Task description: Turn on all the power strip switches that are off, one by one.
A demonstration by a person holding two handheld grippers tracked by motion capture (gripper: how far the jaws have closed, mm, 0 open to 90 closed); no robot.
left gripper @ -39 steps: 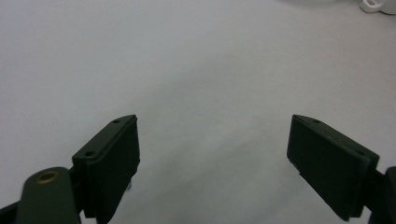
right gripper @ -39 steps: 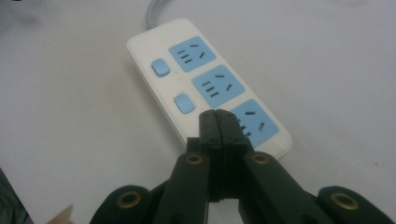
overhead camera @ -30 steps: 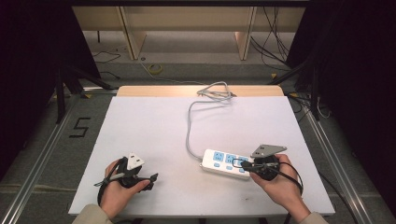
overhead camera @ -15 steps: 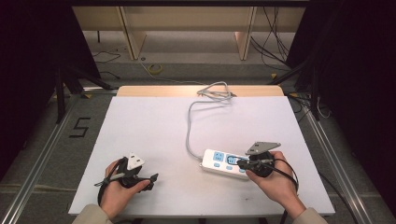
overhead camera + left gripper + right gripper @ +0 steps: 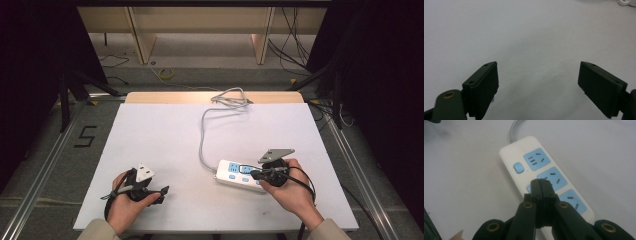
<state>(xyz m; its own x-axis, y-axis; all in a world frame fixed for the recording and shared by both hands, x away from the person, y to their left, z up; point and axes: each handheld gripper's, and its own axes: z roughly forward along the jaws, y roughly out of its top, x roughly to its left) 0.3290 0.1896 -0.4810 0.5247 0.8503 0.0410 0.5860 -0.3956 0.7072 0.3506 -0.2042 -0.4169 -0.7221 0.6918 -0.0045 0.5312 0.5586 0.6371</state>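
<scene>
White plastic power strip (image 5: 544, 175) with 3 pale blue sockets and rounded blue buttons lies flat on the right part of the matte white bench (image 5: 165, 145). Its grey cord (image 5: 202, 135) curves toward the far edge. Right claw (image 5: 541, 182), jaws pressed together, hovers over it. Left claw (image 5: 537, 82) gapes wide above bare bench.

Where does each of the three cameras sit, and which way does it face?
High view: above the person's side, looking forward and down on the white table; both hands show.
Left gripper view: rides the left gripper, facing bare tabletop; jaws apart.
Right gripper view: rides the right gripper, jaws together over the power strip.
Shared: high and right gripper views both show the power strip.
</scene>
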